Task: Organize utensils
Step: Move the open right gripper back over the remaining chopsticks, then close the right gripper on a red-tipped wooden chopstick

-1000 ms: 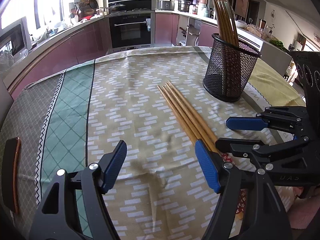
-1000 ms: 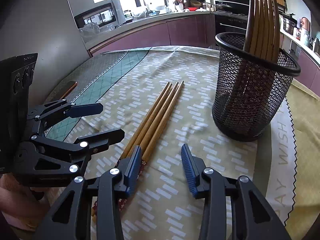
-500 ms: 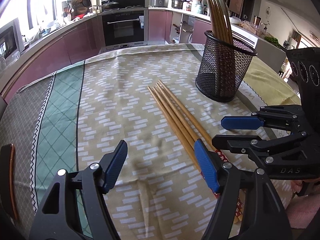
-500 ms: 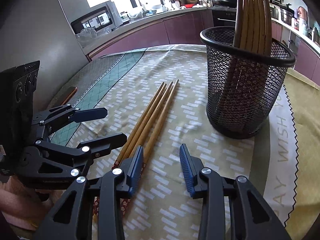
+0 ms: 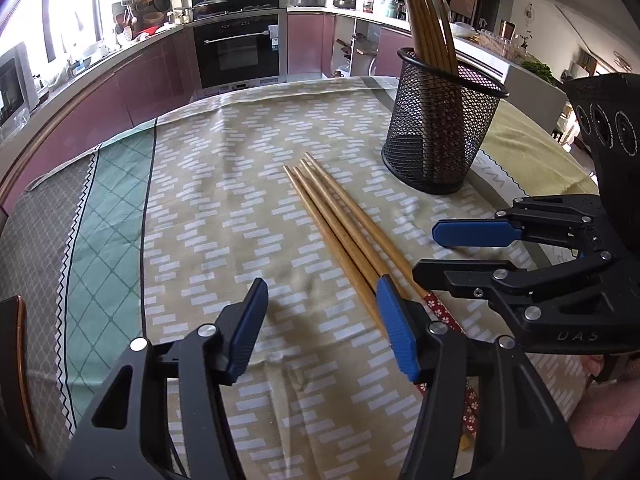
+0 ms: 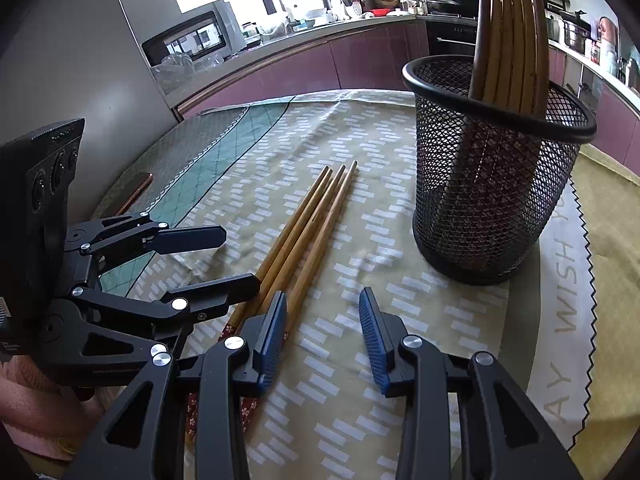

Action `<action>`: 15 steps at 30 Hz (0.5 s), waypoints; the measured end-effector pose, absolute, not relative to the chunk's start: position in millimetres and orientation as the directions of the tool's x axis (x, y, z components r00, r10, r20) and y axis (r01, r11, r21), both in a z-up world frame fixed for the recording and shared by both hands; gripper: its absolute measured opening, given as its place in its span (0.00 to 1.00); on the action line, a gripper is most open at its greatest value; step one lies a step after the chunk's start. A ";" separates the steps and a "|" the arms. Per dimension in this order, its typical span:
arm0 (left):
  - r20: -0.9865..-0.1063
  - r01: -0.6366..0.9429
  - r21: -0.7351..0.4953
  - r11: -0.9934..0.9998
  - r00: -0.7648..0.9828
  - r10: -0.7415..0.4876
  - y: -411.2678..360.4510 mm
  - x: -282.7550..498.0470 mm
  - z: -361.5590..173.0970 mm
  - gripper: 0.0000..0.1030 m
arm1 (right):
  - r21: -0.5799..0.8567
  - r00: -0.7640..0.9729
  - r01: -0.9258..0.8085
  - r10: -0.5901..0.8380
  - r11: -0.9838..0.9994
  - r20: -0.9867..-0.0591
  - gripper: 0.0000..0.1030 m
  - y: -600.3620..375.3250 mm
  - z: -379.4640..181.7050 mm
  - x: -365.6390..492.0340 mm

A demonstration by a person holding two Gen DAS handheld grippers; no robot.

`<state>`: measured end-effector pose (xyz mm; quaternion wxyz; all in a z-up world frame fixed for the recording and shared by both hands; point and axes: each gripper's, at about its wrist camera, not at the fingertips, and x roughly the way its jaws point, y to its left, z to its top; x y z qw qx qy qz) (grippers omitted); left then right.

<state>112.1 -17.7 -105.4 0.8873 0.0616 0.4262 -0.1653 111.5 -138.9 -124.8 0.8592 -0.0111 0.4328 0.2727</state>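
Observation:
Several wooden chopsticks (image 5: 340,220) with red flowered ends lie side by side on the patterned tablecloth (image 5: 224,184); they also show in the right wrist view (image 6: 308,232). A black mesh holder (image 5: 438,136) stands upright behind them with several chopsticks in it, seen also in the right wrist view (image 6: 488,184). My left gripper (image 5: 320,328) is open and empty, its right finger over the chopsticks' near part. My right gripper (image 6: 324,336) is open and empty, its left finger over the chopsticks' red ends. The two grippers sit side by side.
A dark phone (image 6: 134,196) lies at the table's left edge. Kitchen counters, an oven (image 5: 236,52) and a microwave (image 6: 192,40) stand beyond the table. The tablecloth has a green band (image 5: 108,220) at the left.
Both grippers have moved a little forward and left over the table, so the holder and chopsticks appear closer. Both stay open.

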 end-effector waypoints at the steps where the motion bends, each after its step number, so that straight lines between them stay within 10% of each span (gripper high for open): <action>1: -0.778 0.347 -0.033 0.937 0.580 -0.242 -17.8 112.5 -105.5 0.54 | 0.214 0.477 -0.479 0.458 0.851 -0.750 0.34 -138.3 -124.8 111.7; 15: -0.788 0.307 -0.024 0.951 0.579 -0.207 -11.3 120.2 -107.7 0.37 | 0.147 0.499 -0.488 0.413 0.860 -0.762 0.35 -121.5 -124.7 122.2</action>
